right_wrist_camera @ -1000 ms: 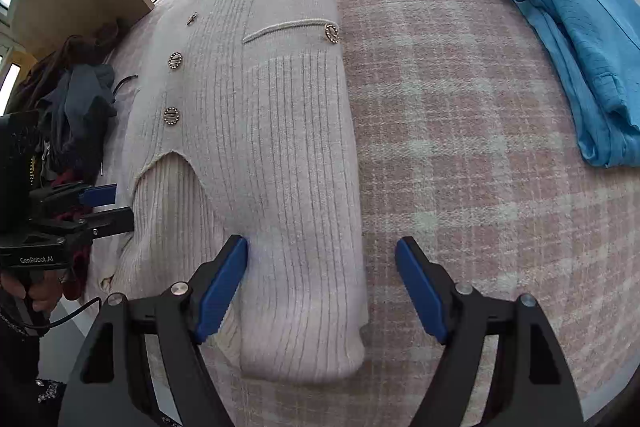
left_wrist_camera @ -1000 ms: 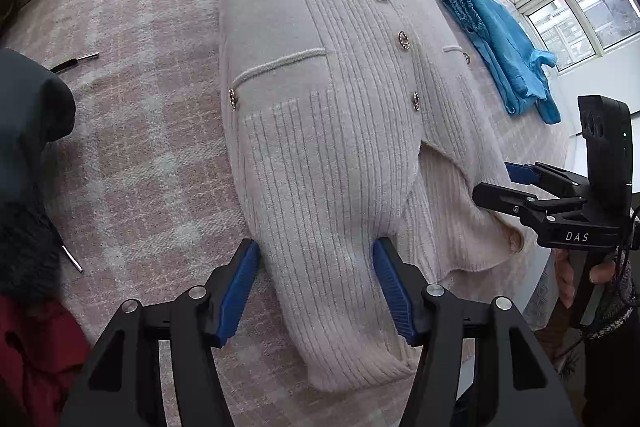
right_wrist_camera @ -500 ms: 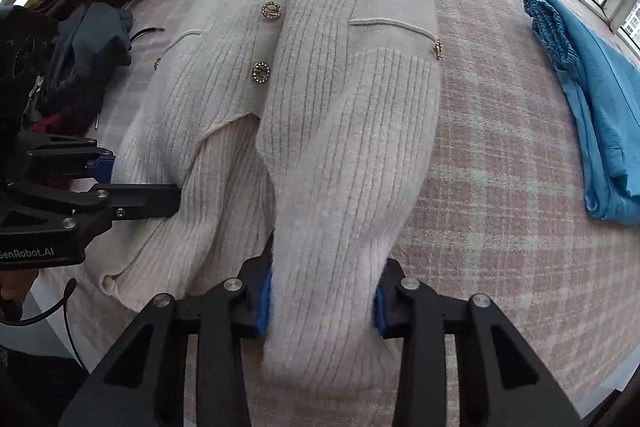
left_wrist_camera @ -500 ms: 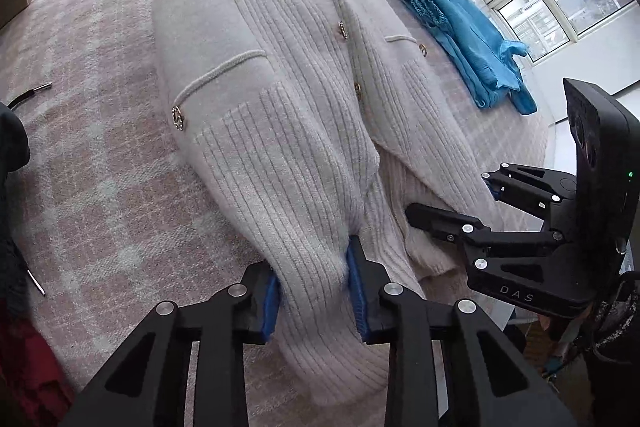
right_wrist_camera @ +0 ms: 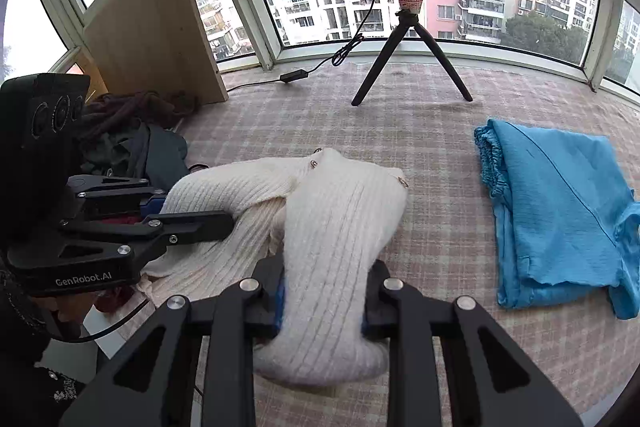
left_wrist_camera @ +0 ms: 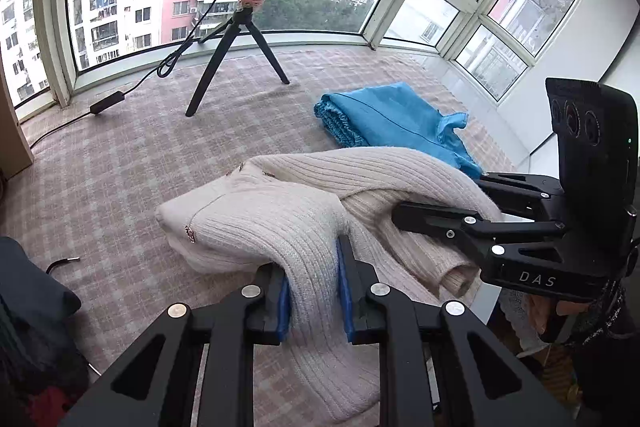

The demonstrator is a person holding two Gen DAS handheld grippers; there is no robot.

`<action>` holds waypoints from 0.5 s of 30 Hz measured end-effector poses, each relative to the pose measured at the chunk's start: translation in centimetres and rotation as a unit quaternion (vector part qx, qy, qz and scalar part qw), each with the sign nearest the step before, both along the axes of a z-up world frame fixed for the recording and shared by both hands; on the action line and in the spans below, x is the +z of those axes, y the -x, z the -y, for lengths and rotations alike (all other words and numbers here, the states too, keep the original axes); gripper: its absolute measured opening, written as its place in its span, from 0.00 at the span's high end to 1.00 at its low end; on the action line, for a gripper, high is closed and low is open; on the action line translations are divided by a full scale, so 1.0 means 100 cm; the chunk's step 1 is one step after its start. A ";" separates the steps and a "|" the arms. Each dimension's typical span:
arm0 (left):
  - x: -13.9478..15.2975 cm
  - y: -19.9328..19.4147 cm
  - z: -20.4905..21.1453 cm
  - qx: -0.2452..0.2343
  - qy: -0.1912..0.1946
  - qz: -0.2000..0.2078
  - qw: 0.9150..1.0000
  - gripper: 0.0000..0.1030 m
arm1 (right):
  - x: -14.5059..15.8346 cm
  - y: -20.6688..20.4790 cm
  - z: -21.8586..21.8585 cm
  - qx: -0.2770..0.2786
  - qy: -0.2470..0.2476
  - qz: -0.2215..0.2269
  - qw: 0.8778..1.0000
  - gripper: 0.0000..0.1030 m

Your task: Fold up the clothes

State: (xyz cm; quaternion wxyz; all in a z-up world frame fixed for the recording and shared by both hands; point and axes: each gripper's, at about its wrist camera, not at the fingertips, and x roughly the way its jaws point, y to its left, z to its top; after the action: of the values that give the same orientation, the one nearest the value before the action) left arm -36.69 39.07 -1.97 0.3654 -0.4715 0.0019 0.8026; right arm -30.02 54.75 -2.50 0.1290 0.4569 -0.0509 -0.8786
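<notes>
One ring light on a black tripod [left_wrist_camera: 236,63] stands at the far side of the plaid-covered surface [left_wrist_camera: 120,155], in front of the window, with its cable [left_wrist_camera: 116,99] trailing off to the tripod's left. One blue garment [right_wrist_camera: 560,223] lies flat to the right of the tripod and nearer the camera, apart from the cream cardigan [left_wrist_camera: 288,211]. In the right wrist view a heap of dark clothes [right_wrist_camera: 136,135] lies left of the cardigan against a wooden panel [right_wrist_camera: 160,39]. Nothing stands between the cardigan and the tripod.

The cardigan sits in the middle of the plaid surface, on the near side of the tripod, its lower part lifted and bunched, with a few metal buttons showing along the raised fold. Two grippers hold it. The left gripper [left_wrist_camera: 313,291] has its blue-padded fingers narrowed onto a ribbed cream sleeve, which hangs down between them. The right gripper [right_wrist_camera: 322,297] likewise pinches the other ribbed sleeve between closed-in fingers. Each gripper shows in the other's view, just beside the cardigan.
</notes>
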 end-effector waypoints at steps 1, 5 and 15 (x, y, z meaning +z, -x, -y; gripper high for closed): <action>0.009 0.007 -0.014 -0.004 -0.003 -0.007 1.000 0.82 | 0.012 0.003 -0.014 -0.003 -0.004 -0.010 1.000 0.77; 0.042 0.035 -0.080 -0.016 -0.016 -0.036 0.999 0.83 | 0.052 0.022 -0.073 -0.019 -0.025 -0.037 0.999 0.77; 0.050 0.048 -0.246 -0.052 -0.009 -0.134 0.990 0.83 | 0.075 0.065 -0.238 -0.071 -0.085 -0.071 0.991 0.77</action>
State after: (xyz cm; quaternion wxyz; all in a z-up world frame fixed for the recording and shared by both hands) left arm -41.46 63.70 3.06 0.4072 -0.3553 0.0683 0.8386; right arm -36.55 78.54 5.02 0.0308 0.3979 0.0009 -0.9169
